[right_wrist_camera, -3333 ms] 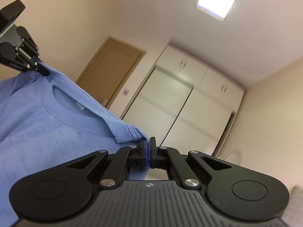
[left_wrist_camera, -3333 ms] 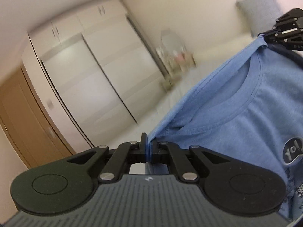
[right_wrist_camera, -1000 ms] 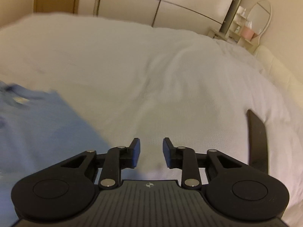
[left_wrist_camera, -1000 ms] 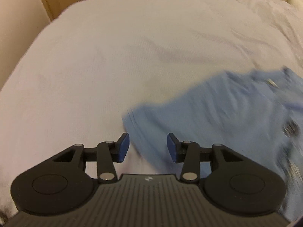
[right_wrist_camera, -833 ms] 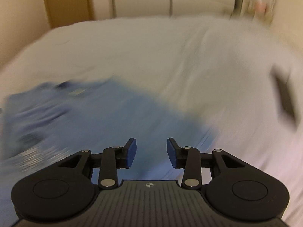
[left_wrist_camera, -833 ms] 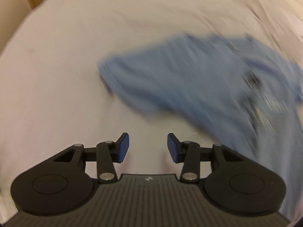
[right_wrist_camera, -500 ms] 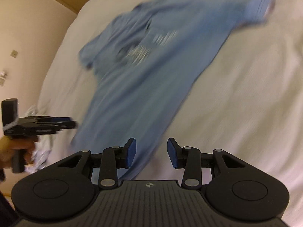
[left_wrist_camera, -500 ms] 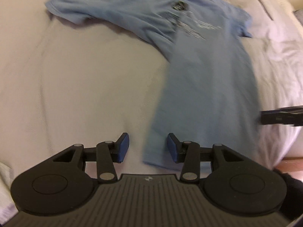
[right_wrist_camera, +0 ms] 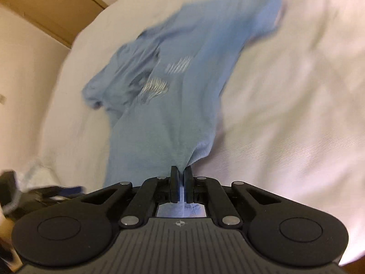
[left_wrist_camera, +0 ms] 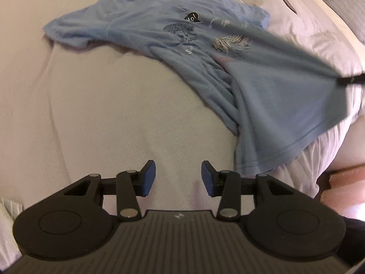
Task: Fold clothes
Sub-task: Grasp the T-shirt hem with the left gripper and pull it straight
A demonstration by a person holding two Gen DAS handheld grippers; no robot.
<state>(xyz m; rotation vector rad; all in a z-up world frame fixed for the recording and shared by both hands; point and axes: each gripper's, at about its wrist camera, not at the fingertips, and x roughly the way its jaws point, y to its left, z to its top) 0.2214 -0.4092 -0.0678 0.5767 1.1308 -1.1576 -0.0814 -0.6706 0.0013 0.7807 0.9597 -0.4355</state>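
Note:
A light blue T-shirt (left_wrist_camera: pixel 228 52) with hedgehog prints lies front up on the white bed (left_wrist_camera: pixel 102 114). My left gripper (left_wrist_camera: pixel 178 178) is open and empty, hovering over bare sheet just left of the shirt's bottom hem. My right gripper (right_wrist_camera: pixel 181 180) is shut on the shirt's hem (right_wrist_camera: pixel 191 153) and lifts that corner off the bed. It shows in the left wrist view at the far right edge (left_wrist_camera: pixel 351 81), pulling the cloth taut. The shirt (right_wrist_camera: pixel 173 86) stretches away from the right gripper, blurred.
A grey pillow (left_wrist_camera: pixel 346 6) lies at the bed's far right corner. The bed edge and floor (left_wrist_camera: pixel 342 182) are at lower right. A wooden door (right_wrist_camera: pixel 45 6) and beige wall stand beyond the bed. The left gripper shows blurred in the right wrist view (right_wrist_camera: pixel 45 194).
Both grippers let go of the shirt's shoulders and swung to the bottom hem. The right gripper has closed on the hem and lifted it; the left stays open.

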